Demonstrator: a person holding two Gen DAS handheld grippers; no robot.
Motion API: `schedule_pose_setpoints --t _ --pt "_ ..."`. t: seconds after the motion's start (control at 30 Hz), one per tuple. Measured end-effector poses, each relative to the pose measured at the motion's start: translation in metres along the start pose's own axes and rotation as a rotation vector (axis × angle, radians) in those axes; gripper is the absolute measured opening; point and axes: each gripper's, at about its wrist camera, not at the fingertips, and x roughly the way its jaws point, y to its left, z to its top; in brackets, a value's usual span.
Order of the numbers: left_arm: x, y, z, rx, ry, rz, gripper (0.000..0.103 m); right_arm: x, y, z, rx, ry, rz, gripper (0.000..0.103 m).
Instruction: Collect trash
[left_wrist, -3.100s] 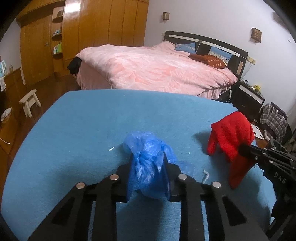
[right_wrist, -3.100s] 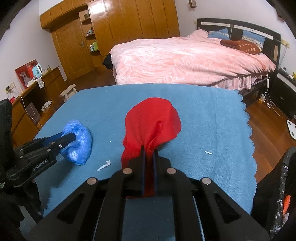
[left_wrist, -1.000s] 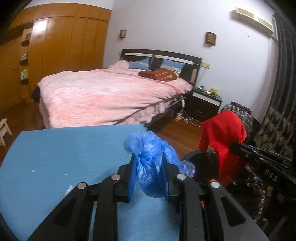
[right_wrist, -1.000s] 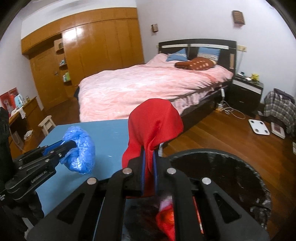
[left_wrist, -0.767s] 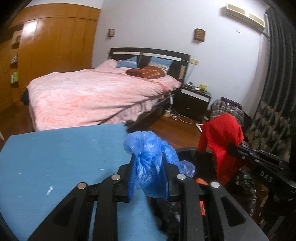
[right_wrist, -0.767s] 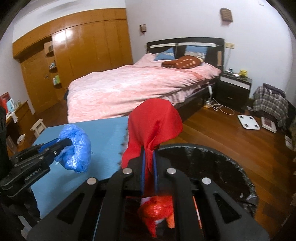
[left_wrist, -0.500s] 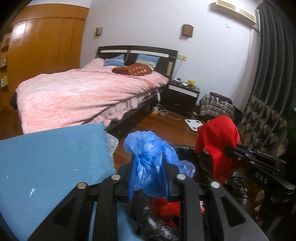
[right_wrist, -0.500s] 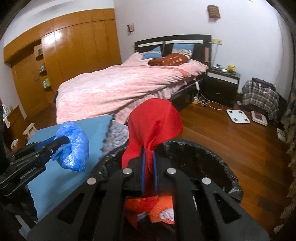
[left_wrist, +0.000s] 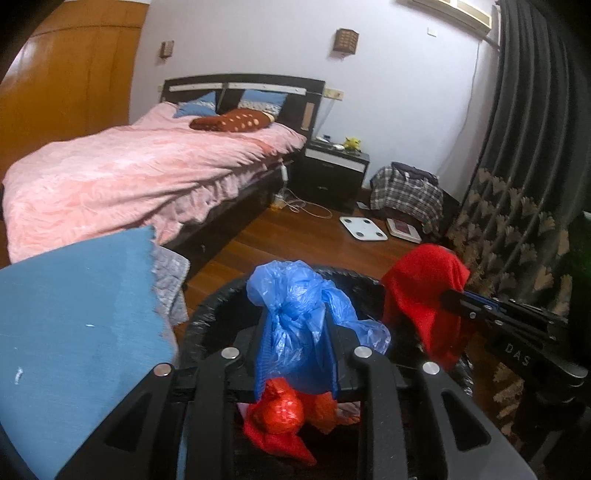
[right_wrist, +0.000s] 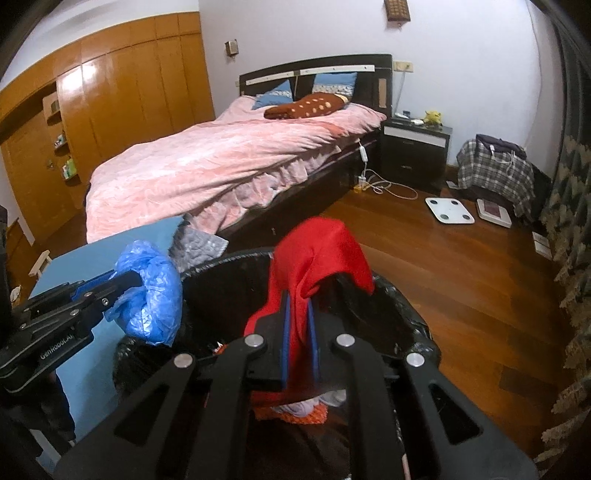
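Observation:
My left gripper (left_wrist: 295, 332) is shut on a crumpled blue plastic bag (left_wrist: 295, 314) and holds it over the black-lined trash bin (left_wrist: 207, 314). My right gripper (right_wrist: 295, 317) is shut on a red cloth (right_wrist: 317, 254) and holds it over the same bin (right_wrist: 399, 295). Red and orange trash (left_wrist: 277, 410) lies inside the bin, below the blue bag. In the right wrist view the blue bag (right_wrist: 155, 291) and left gripper (right_wrist: 122, 284) are at the bin's left rim. In the left wrist view the red cloth (left_wrist: 421, 288) and right gripper (left_wrist: 454, 295) are at the bin's right side.
The blue-covered table (left_wrist: 74, 295) is to the left of the bin. A pink bed (right_wrist: 229, 155), a black nightstand (right_wrist: 413, 147), a white scale (right_wrist: 448, 210) and a plaid bag (right_wrist: 495, 166) stand on the wooden floor beyond. A dark curtain (left_wrist: 535, 147) hangs at the right.
Both grippers have swung right from over the blue table to above the trash bin, each still holding its item. The bin's inside and its red trash have come into view.

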Motion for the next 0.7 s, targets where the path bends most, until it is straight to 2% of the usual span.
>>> schedule_pose_setpoints --t 0.03,0.1,0.23,0.3,0.33,0.4,0.43,0.6,0.7 --pt "0.003 -0.001 -0.001 -0.004 0.009 -0.004 0.028 0.001 -0.001 -0.001 0.001 0.003 -0.005 0.011" --pt "0.006 0.001 -0.002 -0.017 0.021 -0.012 0.038 0.002 -0.003 -0.002 0.005 0.005 -0.010 0.025" --pt "0.002 0.008 -0.002 -0.044 0.012 -0.015 0.052 0.002 -0.005 -0.002 0.009 -0.005 -0.026 0.042" --pt "-0.001 0.011 -0.002 -0.055 0.004 -0.008 0.062 0.002 -0.007 -0.001 0.010 -0.010 -0.032 0.057" --pt "-0.003 0.014 -0.002 -0.060 0.000 -0.003 0.063 0.001 -0.006 0.000 0.011 -0.016 -0.039 0.062" --pt "-0.007 0.019 0.000 -0.064 -0.007 0.017 0.070 -0.002 -0.005 0.001 0.012 -0.027 -0.051 0.086" --pt "-0.011 0.022 0.000 -0.068 -0.011 0.034 0.074 -0.003 -0.004 0.001 0.013 -0.033 -0.053 0.090" --pt "-0.037 0.031 0.009 -0.065 -0.050 0.095 0.094 -0.011 -0.001 0.005 0.019 -0.026 -0.026 0.095" --pt "-0.058 0.035 0.016 -0.052 -0.074 0.141 0.097 -0.023 0.006 0.012 0.018 -0.035 0.013 0.096"
